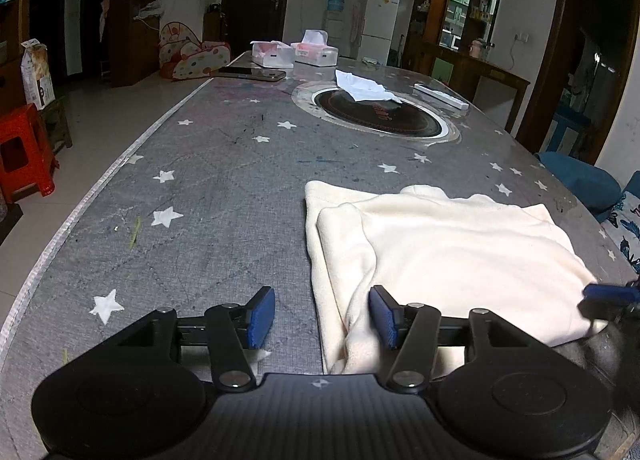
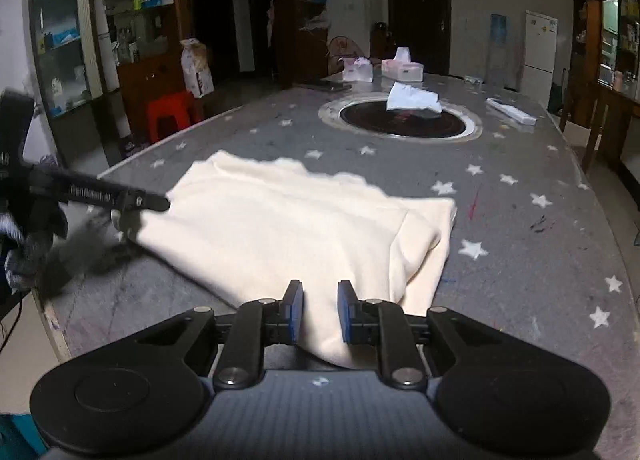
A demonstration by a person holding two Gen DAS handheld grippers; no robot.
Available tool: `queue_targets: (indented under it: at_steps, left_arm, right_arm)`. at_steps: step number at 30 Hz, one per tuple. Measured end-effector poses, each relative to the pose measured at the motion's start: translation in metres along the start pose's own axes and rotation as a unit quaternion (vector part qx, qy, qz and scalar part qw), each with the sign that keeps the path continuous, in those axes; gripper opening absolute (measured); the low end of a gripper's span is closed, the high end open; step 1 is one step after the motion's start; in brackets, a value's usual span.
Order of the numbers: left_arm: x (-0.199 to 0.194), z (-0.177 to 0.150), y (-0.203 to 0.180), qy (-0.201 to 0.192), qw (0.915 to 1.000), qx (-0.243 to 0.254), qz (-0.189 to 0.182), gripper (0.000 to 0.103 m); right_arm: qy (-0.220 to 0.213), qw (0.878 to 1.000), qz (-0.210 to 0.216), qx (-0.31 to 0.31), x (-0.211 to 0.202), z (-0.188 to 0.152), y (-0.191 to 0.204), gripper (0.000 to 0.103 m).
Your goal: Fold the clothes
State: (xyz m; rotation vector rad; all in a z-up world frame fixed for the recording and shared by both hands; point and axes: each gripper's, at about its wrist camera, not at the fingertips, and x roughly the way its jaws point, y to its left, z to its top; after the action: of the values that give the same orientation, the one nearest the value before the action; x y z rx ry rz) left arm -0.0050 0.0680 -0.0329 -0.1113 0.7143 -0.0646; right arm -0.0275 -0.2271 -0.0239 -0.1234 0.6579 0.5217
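Note:
A cream fleece garment point(image 1: 448, 252) lies partly folded on the grey star-patterned table point(image 1: 208, 196), with one flap laid over its left side. My left gripper point(image 1: 323, 318) is open at the garment's near left edge. That edge lies between the jaws against the right pad point(image 1: 383, 320), and the left pad is over bare table. In the right wrist view, my right gripper point(image 2: 320, 312) is shut on the near edge of the garment point(image 2: 288, 228), and cloth fills the narrow gap between its pads. The left gripper point(image 2: 140, 212) shows at the garment's left corner, and the right gripper point(image 1: 600, 298) at its right corner.
A round black hob point(image 1: 380, 118) is set in the table's middle, with a crumpled white tissue point(image 1: 364, 88) on it. Two tissue boxes point(image 1: 296, 52), a dark flat device point(image 1: 252, 73) and a white bar point(image 1: 440, 95) lie at the far end. A red stool point(image 1: 24, 152) stands left of the table.

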Motion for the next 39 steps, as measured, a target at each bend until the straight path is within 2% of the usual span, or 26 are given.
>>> queue_targets:
  at_steps: [2,6,13,19,24,31,36,39]
  left_arm:
    - [0.0,0.0,0.0,0.0,1.0,0.001,0.001,0.058]
    - [0.0,-0.001,0.0,-0.001,1.0,-0.001,0.0,0.058]
    - [0.001,0.0,0.001,0.002,1.0,0.002,0.001,0.058]
    - [0.0,0.0,0.002,0.003,1.0,0.002,0.0,0.058]
    - [0.001,0.001,0.001,0.003,1.0,0.003,0.001,0.059]
    - [0.0,0.001,0.002,0.004,1.0,0.002,0.001,0.059]
    - [0.0,0.002,0.003,0.004,1.0,0.002,0.001,0.06]
    - [0.0,0.002,0.003,0.004,1.0,0.001,0.001,0.06]
  right_arm:
    - [-0.01,1.0,-0.004,0.0,-0.003,0.005,-0.001,0.017]
    - [0.01,1.0,-0.006,0.005,0.007,-0.001,-0.008,0.017]
    - [-0.011,1.0,-0.011,0.003,0.007,0.022,-0.014,0.017]
    - [0.026,0.999,-0.023,0.02,0.041,0.022,-0.034,0.017]
    - [0.009,1.0,-0.027,0.003,0.038,0.039,-0.03,0.017]
    - [0.037,0.998,-0.041,-0.005,0.076,0.051,-0.037,0.016]
    - [0.021,0.999,-0.03,-0.012,0.076,0.066,-0.029,0.016]
    - [0.029,0.999,-0.025,-0.02,0.092,0.073,-0.021,0.016]
